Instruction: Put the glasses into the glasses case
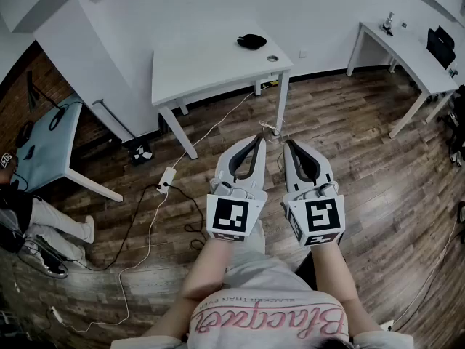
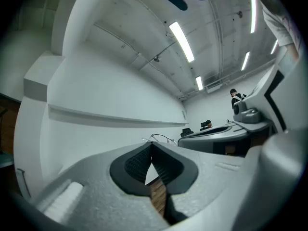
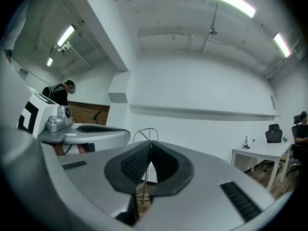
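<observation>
Both jaws are closed on the wire-framed glasses point(image 1: 272, 130): left gripper point(image 1: 256, 140) and right gripper point(image 1: 290, 144). The glasses case point(image 1: 251, 41) lies on the bench point(image 1: 203, 67).

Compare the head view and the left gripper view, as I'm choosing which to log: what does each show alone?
Head view only: the white table bearing a dark case. Left gripper view only: ceiling light strips. Both: the left gripper and right gripper, side by side, tongs shut and empty.
</observation>
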`<state>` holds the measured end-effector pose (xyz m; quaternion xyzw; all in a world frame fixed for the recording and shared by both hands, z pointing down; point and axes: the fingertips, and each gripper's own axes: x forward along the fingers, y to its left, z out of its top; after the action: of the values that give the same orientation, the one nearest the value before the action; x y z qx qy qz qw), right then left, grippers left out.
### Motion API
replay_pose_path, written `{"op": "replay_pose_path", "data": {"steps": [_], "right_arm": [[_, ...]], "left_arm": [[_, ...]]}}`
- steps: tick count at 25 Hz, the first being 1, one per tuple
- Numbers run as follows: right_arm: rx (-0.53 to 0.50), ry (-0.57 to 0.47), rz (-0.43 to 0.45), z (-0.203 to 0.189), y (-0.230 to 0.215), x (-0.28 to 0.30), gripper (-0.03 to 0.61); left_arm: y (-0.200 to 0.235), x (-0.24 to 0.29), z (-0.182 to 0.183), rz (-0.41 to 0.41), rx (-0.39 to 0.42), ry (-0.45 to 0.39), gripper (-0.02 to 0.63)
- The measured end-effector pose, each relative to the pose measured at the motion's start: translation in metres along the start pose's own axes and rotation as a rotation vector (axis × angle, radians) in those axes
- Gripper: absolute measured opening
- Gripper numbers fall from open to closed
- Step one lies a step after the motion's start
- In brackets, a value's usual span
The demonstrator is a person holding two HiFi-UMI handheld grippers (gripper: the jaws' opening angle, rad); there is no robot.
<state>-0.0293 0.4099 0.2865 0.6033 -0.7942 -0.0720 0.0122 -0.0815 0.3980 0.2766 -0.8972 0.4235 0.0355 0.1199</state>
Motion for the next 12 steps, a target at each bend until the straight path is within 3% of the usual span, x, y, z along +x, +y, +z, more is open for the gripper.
{"op": "replay_pose_path", "data": {"steps": [12], "right_arm": [[-0.019,0.021,0.019,-0.006,-0.018,0.056,0.012]], "left_arm": [[0.033,0.048,-0.014,0.009,-0.023,0.002,0.006]]}}
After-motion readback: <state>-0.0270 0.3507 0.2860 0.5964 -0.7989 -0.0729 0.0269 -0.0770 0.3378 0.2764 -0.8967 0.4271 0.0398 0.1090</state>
